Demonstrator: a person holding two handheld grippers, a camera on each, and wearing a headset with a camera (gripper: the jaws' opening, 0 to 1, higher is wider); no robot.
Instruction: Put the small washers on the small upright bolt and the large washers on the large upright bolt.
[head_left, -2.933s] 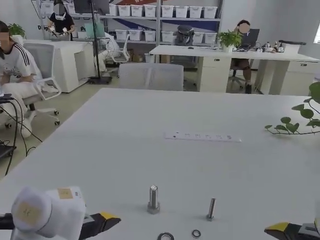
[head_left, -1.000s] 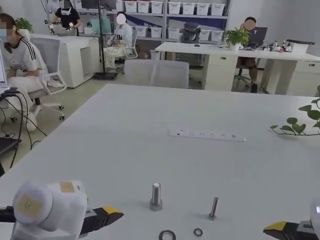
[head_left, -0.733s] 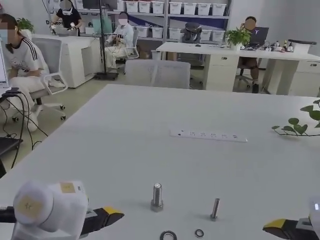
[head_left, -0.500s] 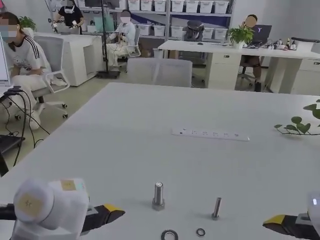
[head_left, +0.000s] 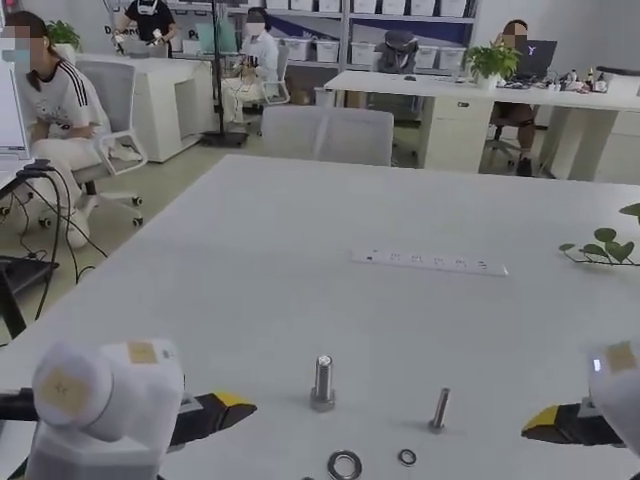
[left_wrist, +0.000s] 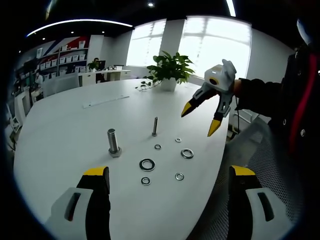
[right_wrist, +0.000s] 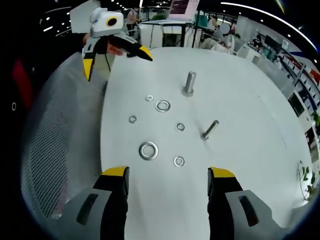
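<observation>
The left gripper (left_wrist: 169, 172) is held low over the near edge of the white table (head_left: 300, 250), its jaws spread wide with nothing between them and pointing across the tabletop. The right gripper (right_wrist: 169, 172) is held at the opposite side of the near edge, also wide open and empty. In the left gripper view it hovers above the table's edge with its yellow tips angled down toward the washers.

The large bolt (left_wrist: 113, 142) stands upright on its hex head with the threaded shank up. The small bolt (left_wrist: 155, 126) stands upright near it, a thin grey pin. Both shanks are bare. Between the two grippers, on the near side of the bolts, six washers lie flat and apart on the table. Two are large washers (left_wrist: 147, 164) with wide metal rings, and four are small washers (left_wrist: 158, 147) scattered around them.
</observation>
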